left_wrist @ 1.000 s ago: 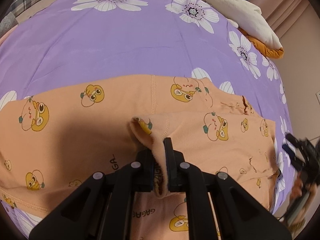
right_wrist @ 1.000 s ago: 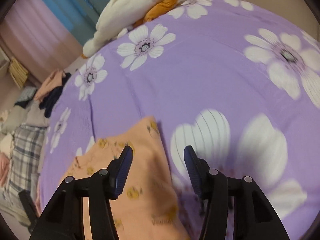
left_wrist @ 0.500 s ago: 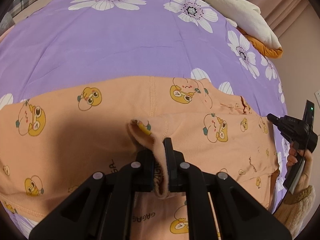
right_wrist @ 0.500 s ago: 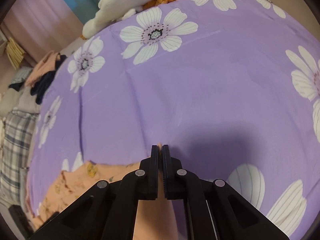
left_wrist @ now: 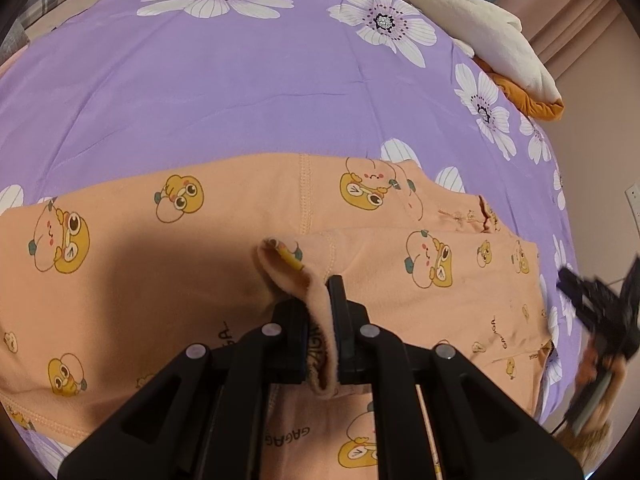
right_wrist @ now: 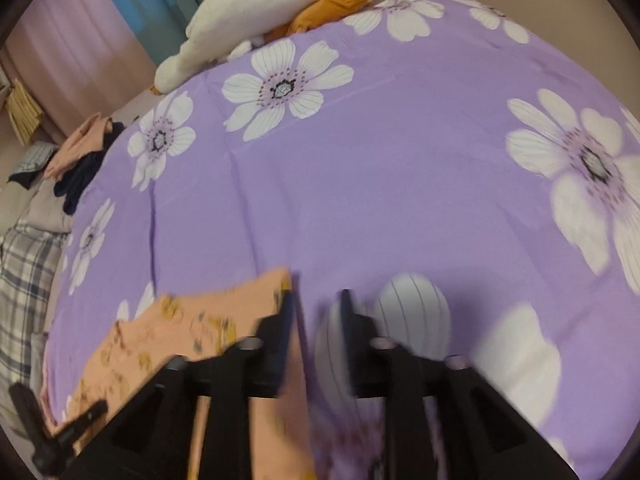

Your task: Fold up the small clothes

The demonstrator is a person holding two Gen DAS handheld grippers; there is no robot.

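On the purple flowered sheet (left_wrist: pixel 200 92), the left gripper (left_wrist: pixel 323 312) pinches a fold of the orange garment (left_wrist: pixel 192 248); the right gripper (right_wrist: pixel 316 320) is opening, its jaws apart over the garment's edge and gripping nothing.

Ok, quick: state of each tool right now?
Left tool: shut on a fold of the orange garment.
Right tool: opening, garment edge between its fingers, not pinched.

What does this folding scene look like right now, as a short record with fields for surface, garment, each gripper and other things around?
surface: purple bedspread with white flowers
garment: peach garment with cartoon prints, spread flat
left gripper: shut on a raised fold of the garment
right gripper: jaws opening at the garment's edge, fabric beside the left finger, blurred
others: cream and orange plush at the far edge; clothes pile beyond the bed
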